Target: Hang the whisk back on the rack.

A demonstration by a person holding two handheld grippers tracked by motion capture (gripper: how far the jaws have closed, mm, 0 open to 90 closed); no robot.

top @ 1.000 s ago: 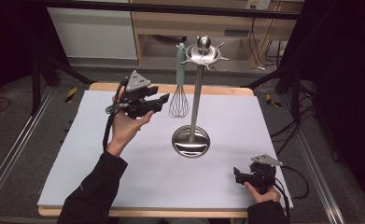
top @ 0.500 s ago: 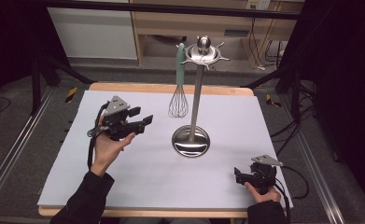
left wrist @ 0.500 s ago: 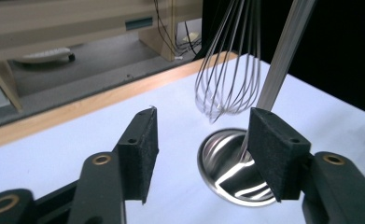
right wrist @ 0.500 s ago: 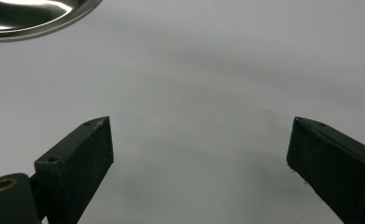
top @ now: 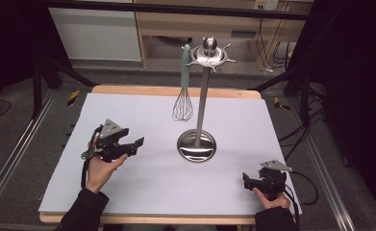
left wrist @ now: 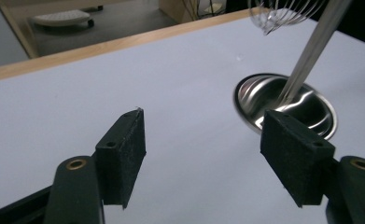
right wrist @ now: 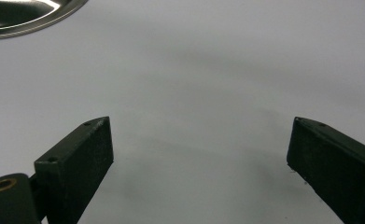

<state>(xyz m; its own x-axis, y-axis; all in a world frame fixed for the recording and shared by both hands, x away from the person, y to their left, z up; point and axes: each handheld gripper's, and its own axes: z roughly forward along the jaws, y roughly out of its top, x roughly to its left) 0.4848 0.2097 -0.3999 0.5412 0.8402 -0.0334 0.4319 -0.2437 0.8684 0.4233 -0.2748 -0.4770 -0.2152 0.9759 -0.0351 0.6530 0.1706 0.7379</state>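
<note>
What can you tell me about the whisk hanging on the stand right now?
The whisk has a pale teal handle and a balloon of thin silvery wires. It hangs upright, wires down, from one hook of the steel stand, left of the pole, its wire end clear above the white table. The hook alone touches it. Its wire tip also appears in the left gripper view.

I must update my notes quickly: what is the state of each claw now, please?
Left claw: open, holding nothing; its jaws have just been opening.
Right claw: open, holding nothing, resting low over the table.
</note>
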